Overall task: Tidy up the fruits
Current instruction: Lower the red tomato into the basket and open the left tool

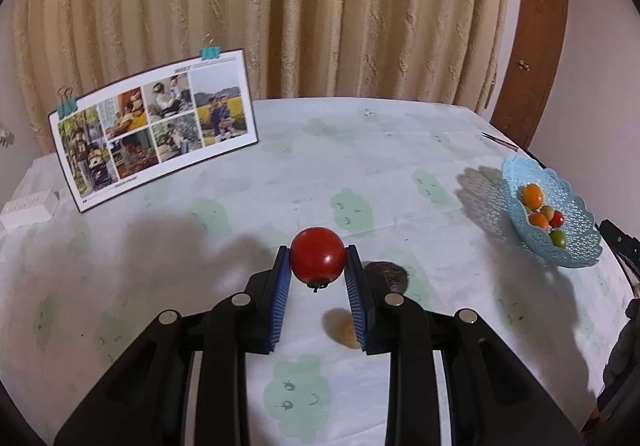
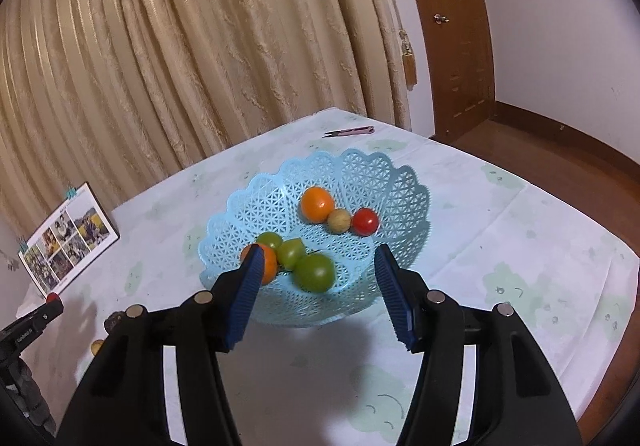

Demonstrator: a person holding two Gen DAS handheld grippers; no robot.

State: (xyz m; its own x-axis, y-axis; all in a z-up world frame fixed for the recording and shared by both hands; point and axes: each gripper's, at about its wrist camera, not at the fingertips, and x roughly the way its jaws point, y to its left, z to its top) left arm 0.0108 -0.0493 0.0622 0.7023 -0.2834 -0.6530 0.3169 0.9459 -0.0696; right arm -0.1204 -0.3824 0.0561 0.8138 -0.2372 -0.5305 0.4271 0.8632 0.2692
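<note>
My left gripper (image 1: 317,260) is shut on a red tomato (image 1: 317,259) and holds it above the tablecloth. A light blue lattice basket (image 1: 576,246) stands at the far right in the left wrist view, with several small fruits in it. In the right wrist view my right gripper (image 2: 318,258) is open and empty, just over the near rim of the basket (image 2: 360,170). The basket holds an orange fruit (image 2: 317,203), a small tan fruit (image 2: 339,221), a red tomato (image 2: 365,221), green tomatoes (image 2: 315,272) and another orange fruit (image 2: 269,264).
A photo calendar (image 1: 156,126) stands at the back left. A dark round fruit (image 1: 394,275) and a yellowish one (image 1: 345,330) lie on the cloth beneath my left gripper. Small snips (image 2: 350,131) lie at the far edge. A white power strip (image 1: 30,206) sits at the left.
</note>
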